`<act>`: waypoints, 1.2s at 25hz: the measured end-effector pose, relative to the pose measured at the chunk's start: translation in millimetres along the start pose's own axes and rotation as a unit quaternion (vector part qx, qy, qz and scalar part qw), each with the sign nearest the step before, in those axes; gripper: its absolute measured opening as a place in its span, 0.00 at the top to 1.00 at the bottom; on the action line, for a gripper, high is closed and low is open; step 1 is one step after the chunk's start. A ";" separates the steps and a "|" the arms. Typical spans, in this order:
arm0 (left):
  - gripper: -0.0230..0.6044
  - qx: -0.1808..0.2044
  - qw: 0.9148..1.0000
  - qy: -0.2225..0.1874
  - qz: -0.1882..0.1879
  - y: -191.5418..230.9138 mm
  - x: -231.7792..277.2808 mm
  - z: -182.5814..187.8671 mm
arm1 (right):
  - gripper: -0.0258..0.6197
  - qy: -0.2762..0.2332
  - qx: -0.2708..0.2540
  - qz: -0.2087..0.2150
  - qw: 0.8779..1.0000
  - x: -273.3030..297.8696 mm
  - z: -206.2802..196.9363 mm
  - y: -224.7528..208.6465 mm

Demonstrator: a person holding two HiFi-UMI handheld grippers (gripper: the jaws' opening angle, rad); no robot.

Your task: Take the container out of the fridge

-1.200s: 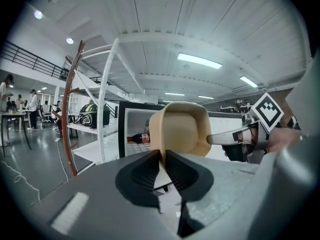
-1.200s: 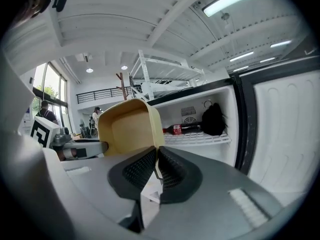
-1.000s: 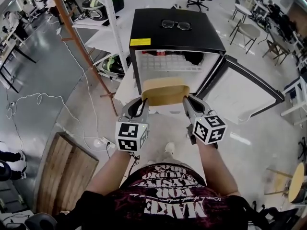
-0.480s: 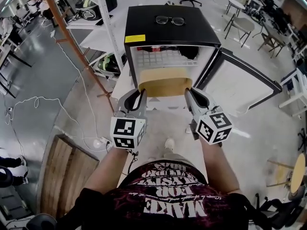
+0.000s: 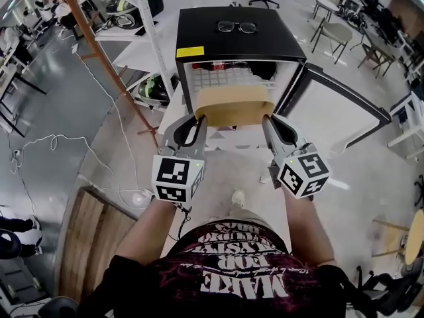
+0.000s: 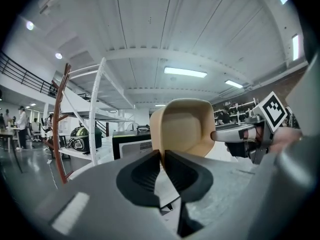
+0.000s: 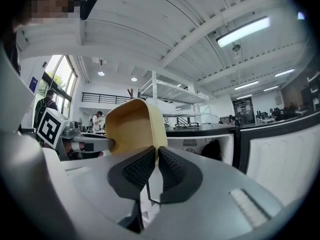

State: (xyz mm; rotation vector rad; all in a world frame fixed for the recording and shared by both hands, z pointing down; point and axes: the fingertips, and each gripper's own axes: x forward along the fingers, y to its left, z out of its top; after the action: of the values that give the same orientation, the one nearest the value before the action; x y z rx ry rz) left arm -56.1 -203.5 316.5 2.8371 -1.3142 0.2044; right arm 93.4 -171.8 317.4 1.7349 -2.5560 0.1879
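1. Left gripper (image 6: 162,156): jaws nearly together, pinching the thin left wall of the container (image 6: 182,129) between the pads.
2. Right gripper (image 7: 156,156): same grip, jaws closed down on the container's right wall.
3. Container: tan, open-topped, spans the gap between both grippers, just ahead of their tips.
4. Fridge (image 5: 238,35) is straight ahead of both grippers. Its door (image 5: 338,114) hangs open, out past the right gripper.
5. In the head view the container's far edge overlaps the fridge opening. Can't tell whether it's clear of the wire shelf (image 5: 228,79).
6. The container hides most of the fridge interior. Dark and red shapes show at the back, unreadable.
7. Glasses (image 5: 237,26) lie on the fridge top, beyond the grippers.
8. The person's hands are hidden behind the marker cubes in the head view.
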 end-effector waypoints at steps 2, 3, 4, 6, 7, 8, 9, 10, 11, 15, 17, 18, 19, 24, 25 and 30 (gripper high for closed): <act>0.91 0.006 1.000 -0.004 -0.002 2.0 0.0 6.5 | 0.88 -0.006 -0.007 0.001 1.000 1.8 6.3 0.3; 0.91 0.008 1.000 -0.006 -0.002 2.8 -0.1 9.5 | 0.88 -0.008 -0.010 0.002 1.000 2.4 9.0 0.4; 0.91 0.009 1.000 -0.008 -0.003 3.0 -0.2 12.1 | 0.88 -0.009 -0.012 0.001 1.000 2.4 11.1 0.4; 0.91 0.013 1.000 -0.011 -0.004 2.2 0.1 16.5 | 0.88 -0.011 -0.014 0.002 1.000 1.4 14.6 -0.4; 0.91 0.014 1.000 -0.013 -0.004 1.5 0.6 18.6 | 0.88 -0.013 -0.014 0.002 1.000 0.6 16.4 -1.1; 0.91 0.015 1.000 -0.014 -0.004 0.7 1.2 20.9 | 0.88 -0.014 -0.015 0.003 1.000 -0.2 18.5 -2.0; 0.91 0.017 1.000 -0.017 -0.005 0.0 2.1 23.6 | 0.88 -0.017 -0.017 0.003 1.000 -0.8 21.3 -3.1; 0.91 0.018 1.000 -0.020 -0.005 -0.5 3.1 26.6 | 0.88 -0.020 -0.021 0.003 1.000 -1.1 24.5 -4.3; 0.91 0.020 1.000 -0.023 -0.004 -0.6 4.5 29.6 | 0.88 -0.023 -0.025 0.003 0.999 -0.8 27.6 -5.6; 0.91 0.025 0.999 -0.028 0.004 0.8 16.0 36.0 | 0.88 -0.027 -0.041 0.007 0.999 5.3 34.6 -15.0; 0.91 0.023 0.999 -0.026 0.008 0.8 25.3 35.8 | 0.88 -0.025 -0.045 0.009 0.999 8.5 35.9 -22.3; 0.91 0.022 0.999 -0.025 0.009 0.6 30.4 35.7 | 0.88 -0.025 -0.045 0.011 0.999 10.1 36.4 -26.4; 0.91 0.020 0.999 -0.025 0.011 0.2 35.5 35.7 | 0.88 -0.025 -0.045 0.012 0.999 11.6 36.7 -30.9; 0.91 0.017 0.999 -0.025 0.021 -4.9 57.2 38.0 | 0.88 -0.022 -0.046 0.022 0.998 19.3 36.0 -53.7; 0.91 0.018 0.999 -0.024 0.023 -6.0 60.7 38.4 | 0.88 -0.022 -0.046 0.024 0.998 20.8 36.4 -57.8; 0.91 0.018 0.999 -0.020 0.040 -8.0 76.0 41.2 | 0.88 -0.022 -0.046 0.041 0.998 29.8 38.6 -74.8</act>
State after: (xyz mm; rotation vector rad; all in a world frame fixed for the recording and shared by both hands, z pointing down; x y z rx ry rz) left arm 3.3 -258.5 285.2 2.8348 -1.4471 0.1753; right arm 152.9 -231.4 287.8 1.6213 -2.6242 0.0340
